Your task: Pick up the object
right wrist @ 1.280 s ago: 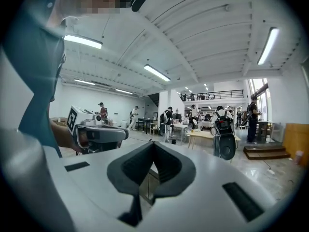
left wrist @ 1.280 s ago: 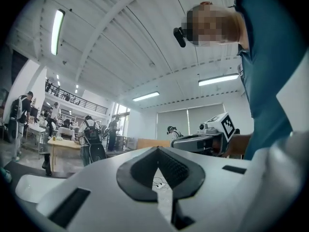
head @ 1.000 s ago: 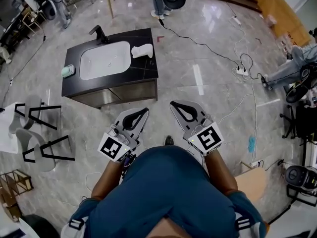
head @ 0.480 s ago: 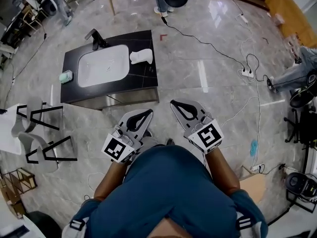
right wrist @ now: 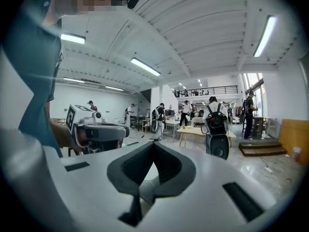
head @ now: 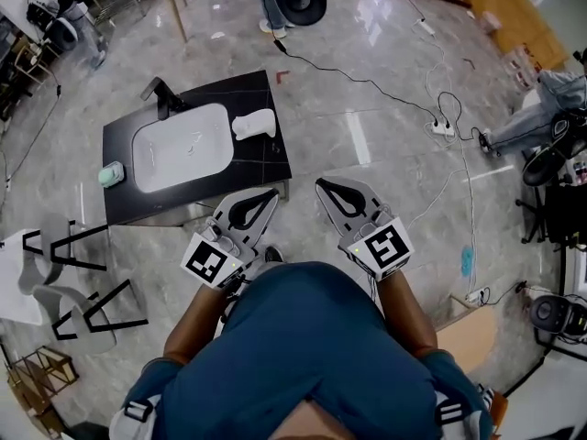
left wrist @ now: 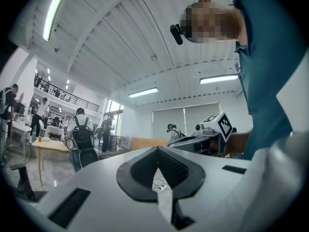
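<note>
Left claw [head: 271, 193] and right claw [head: 321, 183] are both pressed together, nothing pinched in either. White object [head: 254, 124] is lying on the black table [head: 266, 159], just right of the sink basin [head: 180, 148], out ahead of both claws, untouched.

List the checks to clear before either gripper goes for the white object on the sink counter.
1. Left gripper empty: ok, jaws together, nothing between them.
2. Right gripper empty: ok, same.
3. Jaws opened for a grasp: not ok, both are shut.
4. White object in plain sight on the counter: ok.
5. Grippers over the counter: not ok, both sit short of its near edge in the head view.
6. Object's shape and material: cannot tell, too small.
</note>
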Available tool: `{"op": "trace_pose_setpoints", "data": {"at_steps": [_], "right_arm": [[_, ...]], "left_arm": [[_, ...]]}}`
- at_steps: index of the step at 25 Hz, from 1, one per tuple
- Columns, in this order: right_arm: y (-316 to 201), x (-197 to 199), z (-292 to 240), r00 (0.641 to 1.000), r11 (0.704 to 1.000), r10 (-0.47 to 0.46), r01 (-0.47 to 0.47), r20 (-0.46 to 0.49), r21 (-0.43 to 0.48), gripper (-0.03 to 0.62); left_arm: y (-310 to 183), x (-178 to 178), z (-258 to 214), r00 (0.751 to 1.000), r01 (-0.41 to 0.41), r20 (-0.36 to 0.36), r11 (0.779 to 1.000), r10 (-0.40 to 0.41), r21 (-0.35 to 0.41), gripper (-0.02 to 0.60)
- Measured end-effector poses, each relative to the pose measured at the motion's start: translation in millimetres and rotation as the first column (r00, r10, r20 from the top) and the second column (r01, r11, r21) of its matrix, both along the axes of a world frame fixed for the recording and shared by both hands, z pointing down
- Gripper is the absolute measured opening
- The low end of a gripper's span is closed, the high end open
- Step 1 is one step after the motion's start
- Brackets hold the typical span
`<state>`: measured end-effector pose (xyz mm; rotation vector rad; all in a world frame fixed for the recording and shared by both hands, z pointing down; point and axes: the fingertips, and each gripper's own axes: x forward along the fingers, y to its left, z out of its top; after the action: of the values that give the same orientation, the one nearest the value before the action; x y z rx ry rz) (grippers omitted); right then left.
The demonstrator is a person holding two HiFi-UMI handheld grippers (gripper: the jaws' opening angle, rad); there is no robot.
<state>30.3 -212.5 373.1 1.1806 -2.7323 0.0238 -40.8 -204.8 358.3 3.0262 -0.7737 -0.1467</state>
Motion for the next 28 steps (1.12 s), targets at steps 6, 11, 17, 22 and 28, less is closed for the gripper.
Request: {"op": "trace_pose_setpoints", "data": {"at_steps": [6, 11, 17, 22, 28], "right_arm": [[-20, -17, 6, 0.999, 0.999, 0.034, -0.034, 0.000, -0.005, 0.014], [-36, -12, 17, 0.999, 0.998, 0.034, -0.034, -0.009, -0.048, 0.014], [-80, 5, 14, 1.000, 0.999, -0.015, 0.015, -0.004, -0.032, 0.014], [-118, 30, 15, 0.998, 0.997, -0.069, 0.068, -0.011, -0.018, 0.014], [-142, 43, 20, 0.993, 0.993, -0.114, 0.114, -0.007, -0.029, 0.014]], "left_arm": [[-22, -20, 17, 0.999, -0.028, 0.032, 0.999, 0.029, -0.041, 0.004], [-45, -24, 24, 0.999, -0.012, 0.038, 0.999, 0.014, -0.049, 0.003], [-81, -5, 23, 0.998, 0.050, 0.031, 0.997, -0.048, -0.050, 0.003], [-107, 23, 19, 0.995, 0.095, 0.024, 0.994, -0.093, -0.052, 0.003], [-128, 44, 26, 0.992, 0.126, 0.021, 0.990, -0.125, -0.060, 0.003]]}}
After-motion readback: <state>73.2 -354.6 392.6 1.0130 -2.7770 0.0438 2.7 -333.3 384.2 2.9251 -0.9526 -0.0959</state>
